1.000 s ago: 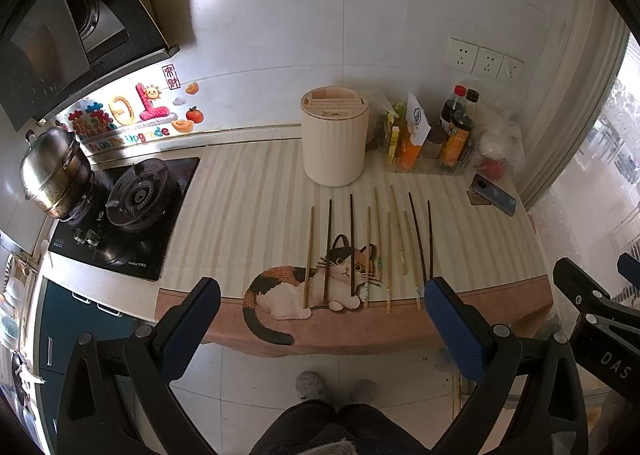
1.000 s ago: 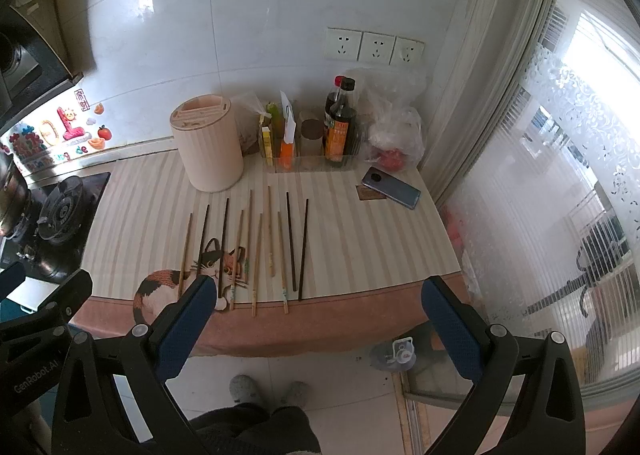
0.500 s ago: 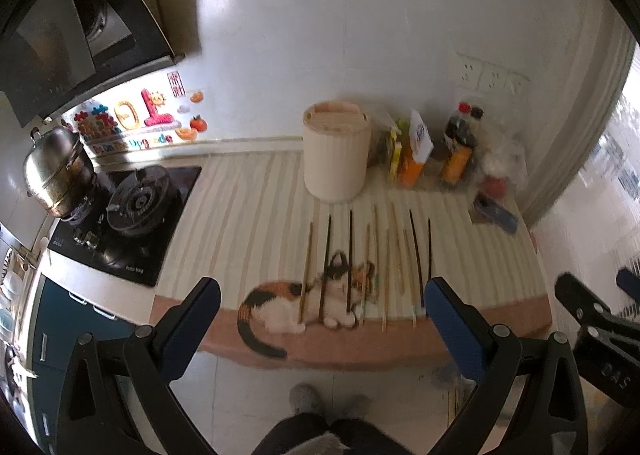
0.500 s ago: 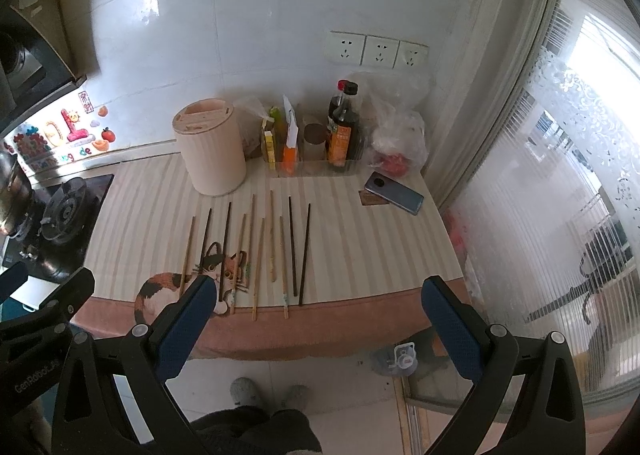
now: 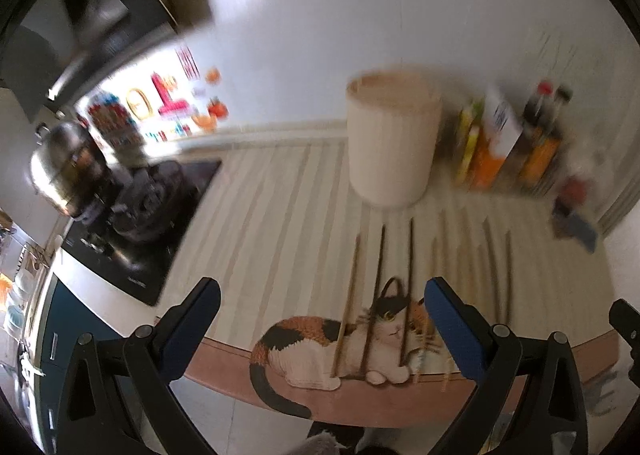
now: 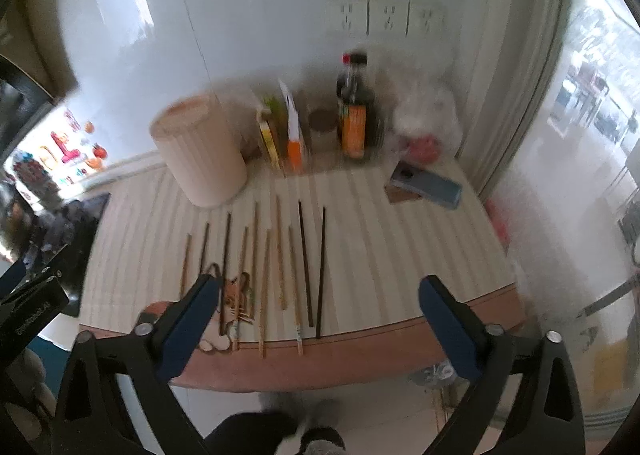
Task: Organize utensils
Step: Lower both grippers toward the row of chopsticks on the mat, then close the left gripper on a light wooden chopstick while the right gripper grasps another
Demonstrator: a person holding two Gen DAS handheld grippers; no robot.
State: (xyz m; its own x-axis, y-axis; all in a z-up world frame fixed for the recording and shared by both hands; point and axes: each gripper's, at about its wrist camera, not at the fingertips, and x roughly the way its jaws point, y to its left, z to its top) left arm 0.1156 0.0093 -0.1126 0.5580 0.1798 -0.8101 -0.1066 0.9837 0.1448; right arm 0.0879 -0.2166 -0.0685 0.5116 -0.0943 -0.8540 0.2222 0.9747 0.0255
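Several chopsticks [image 6: 280, 263] lie side by side on the striped counter mat, brown ones at the left and two dark ones [image 6: 314, 267] at the right; they also show in the left wrist view [image 5: 408, 287]. A beige round utensil holder [image 5: 390, 143] stands behind them, also in the right wrist view [image 6: 200, 151]. My left gripper [image 5: 320, 329] is open and empty, above the near counter edge over the cat picture. My right gripper [image 6: 320, 329] is open and empty, above the near ends of the chopsticks.
A gas stove [image 5: 136, 207] with a steel pot [image 5: 66, 171] is at the left. Sauce bottles and boxes [image 6: 352, 123] stand at the back by the wall. A phone [image 6: 428, 183] lies at the right. The counter's front edge [image 6: 320, 359] is just below the grippers.
Both grippers have moved forward and closer to the counter, so the chopsticks and holder look larger. Both stay open and empty. The view is blurred by motion.
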